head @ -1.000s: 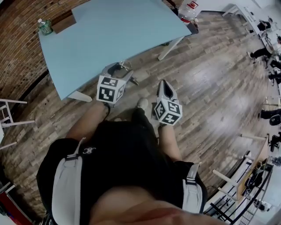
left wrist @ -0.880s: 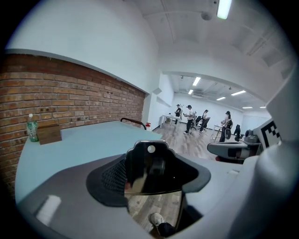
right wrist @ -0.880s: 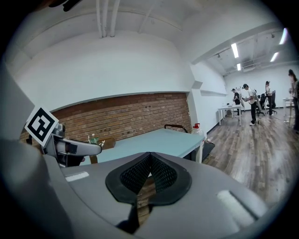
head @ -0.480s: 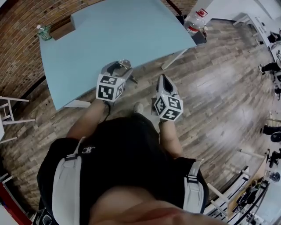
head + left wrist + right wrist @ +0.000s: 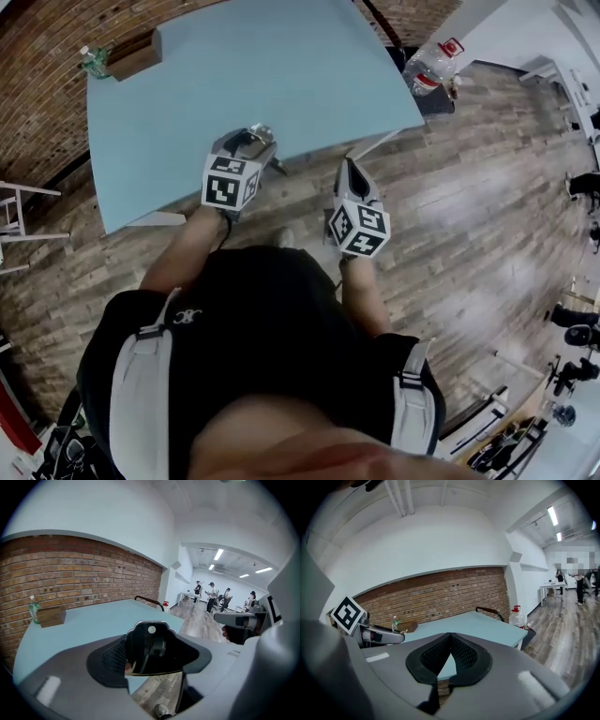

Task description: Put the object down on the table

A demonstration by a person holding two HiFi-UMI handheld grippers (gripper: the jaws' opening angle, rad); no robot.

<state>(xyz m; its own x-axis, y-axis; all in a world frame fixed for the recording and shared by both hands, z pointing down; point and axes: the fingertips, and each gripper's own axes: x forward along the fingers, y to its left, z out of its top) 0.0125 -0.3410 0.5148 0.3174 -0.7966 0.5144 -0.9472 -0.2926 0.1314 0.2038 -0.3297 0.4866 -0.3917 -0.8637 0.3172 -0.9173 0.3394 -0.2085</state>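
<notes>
There are two grippers, one in each of the person's hands, and one light-blue worktop (image 5: 281, 66). At its far left corner stand one small green bottle (image 5: 92, 61) and one brown box (image 5: 134, 56), just beside each other. One big clear water jug (image 5: 433, 64) with a red cap sits off the far right corner, and one dark-backed chair (image 5: 150, 602) shows behind the far edge. One white stool (image 5: 23, 225) stands on the wooden floor to the left. Four people (image 5: 212, 592) stand well away in the back of the room.

The left gripper (image 5: 251, 142) has its jaws clamped on the one object (image 5: 151, 646). It is a glossy black piece with a bright metal rim and a small pale dot near its top. What it is I cannot tell. It is held in the air over the near edge of the worktop, not resting on it. The right gripper (image 5: 450, 638) has its jaws together with nothing between them, and it hangs over the floor just short of the worktop.

A second ago the object sat about level with the worktop's near edge. Now the worktop lies nearer to the person and the object is over it.
</notes>
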